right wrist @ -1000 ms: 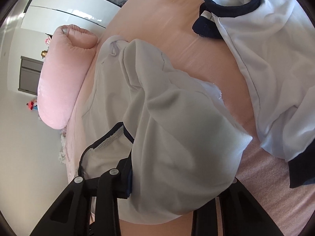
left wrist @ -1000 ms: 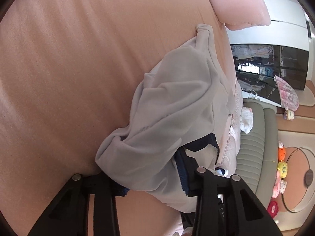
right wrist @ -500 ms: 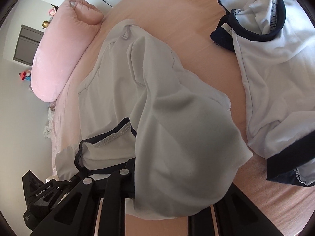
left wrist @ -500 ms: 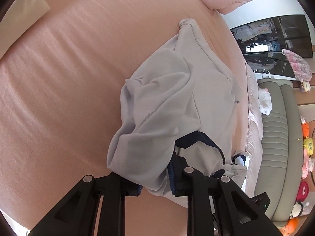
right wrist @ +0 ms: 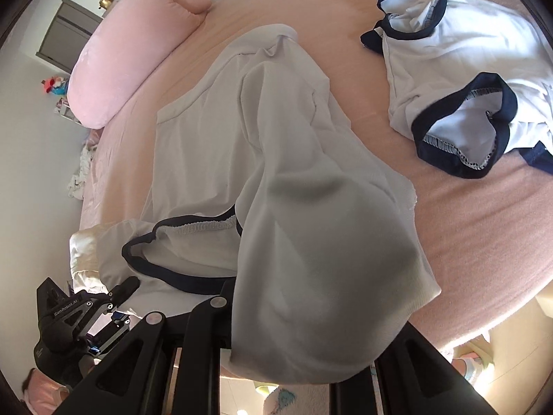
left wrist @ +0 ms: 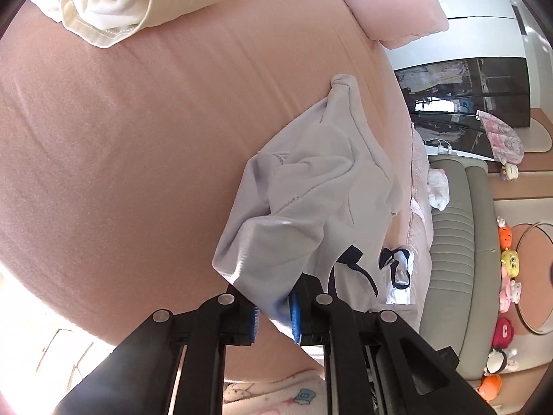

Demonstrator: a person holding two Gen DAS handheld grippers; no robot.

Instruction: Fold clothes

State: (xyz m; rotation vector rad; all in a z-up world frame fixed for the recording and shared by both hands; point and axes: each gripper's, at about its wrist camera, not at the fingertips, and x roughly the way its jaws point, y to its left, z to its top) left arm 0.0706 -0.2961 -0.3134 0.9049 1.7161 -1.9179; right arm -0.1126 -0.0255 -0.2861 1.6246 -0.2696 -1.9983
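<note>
A white shirt with navy trim [left wrist: 311,190] lies crumpled on the pink bed [left wrist: 121,155]. Its near edge is lifted off the sheet. My left gripper [left wrist: 274,311] is closing, and a fold of the shirt is pinched between its blue pads. In the right wrist view the same shirt [right wrist: 276,138] drapes over my right gripper [right wrist: 297,328], hiding its fingertips. The hanging cloth shows it is gripped there. The left gripper [right wrist: 122,304] shows at the lower left, by the navy hem.
A second white shirt with navy trim [right wrist: 466,69] lies at the right of the bed. A cream garment [left wrist: 121,0] sits at the far edge. A pink pillow [right wrist: 131,58] lies at the bed's head. Beside the bed stands a grey sofa [left wrist: 456,259].
Both grippers have risen and drawn back, lifting the shirt's near edge higher. The left jaws have narrowed onto the cloth. The cream garment has come into the left view.
</note>
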